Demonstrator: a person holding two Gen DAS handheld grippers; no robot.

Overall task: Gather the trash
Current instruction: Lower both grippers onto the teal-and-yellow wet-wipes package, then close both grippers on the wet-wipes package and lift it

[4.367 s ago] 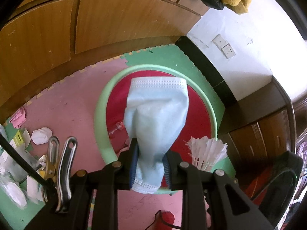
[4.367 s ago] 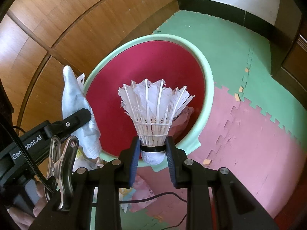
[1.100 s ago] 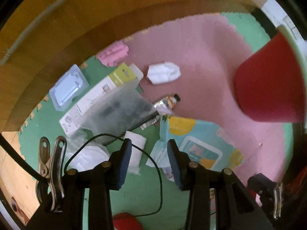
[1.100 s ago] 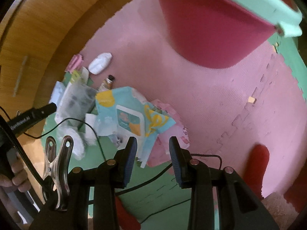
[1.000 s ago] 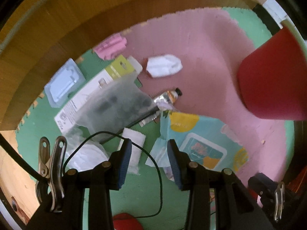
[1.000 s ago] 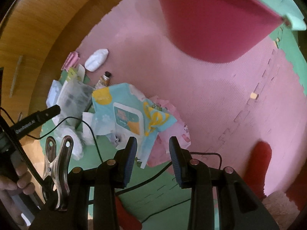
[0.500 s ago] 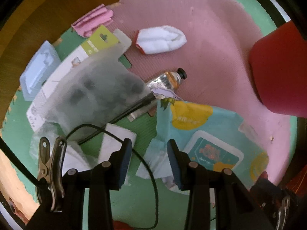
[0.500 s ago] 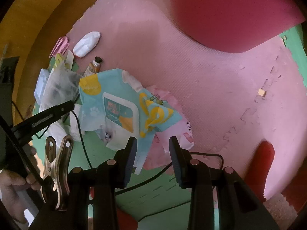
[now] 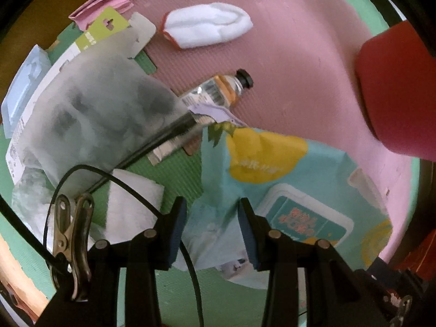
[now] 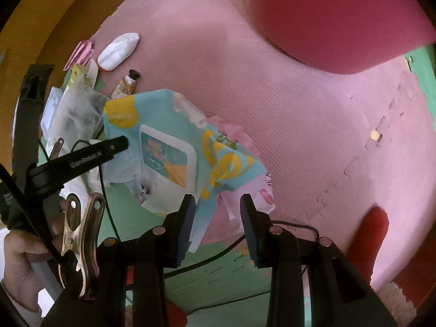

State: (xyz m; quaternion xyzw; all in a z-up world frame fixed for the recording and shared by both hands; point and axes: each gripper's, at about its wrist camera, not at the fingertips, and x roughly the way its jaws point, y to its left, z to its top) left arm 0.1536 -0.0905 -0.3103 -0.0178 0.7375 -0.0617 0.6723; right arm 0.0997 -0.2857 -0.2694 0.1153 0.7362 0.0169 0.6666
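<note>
A light-blue wet-wipe pack point(image 9: 286, 190) with yellow patches lies flat on the foam mat. My left gripper point(image 9: 212, 219) hangs open just above its near-left corner, nothing between its pads. In the right wrist view the same pack point(image 10: 169, 147) lies left of centre, and my right gripper point(image 10: 216, 215) stands open over its lower right corner and a pink wrapper point(image 10: 245, 190). The left gripper's finger point(image 10: 92, 155) reaches in from the left there. Other litter: a small tube point(image 9: 218, 92), a white pad point(image 9: 207, 27), a frosted bag point(image 9: 90, 125), a white tissue point(image 9: 130, 207).
The red bin point(image 9: 395, 92) with a green rim stands at the right, and fills the top of the right wrist view point(image 10: 340, 13). A white-green carton point(image 9: 81, 43), a clear blister point(image 9: 21, 90) and a pink folded packet point(image 9: 106, 2) lie by the wooden wall. Black cables cross the near floor.
The face mask and shuttlecock held earlier are gone from both grippers. Over the last second both grippers have sunk toward the litter pile, which now looks larger and nearer.
</note>
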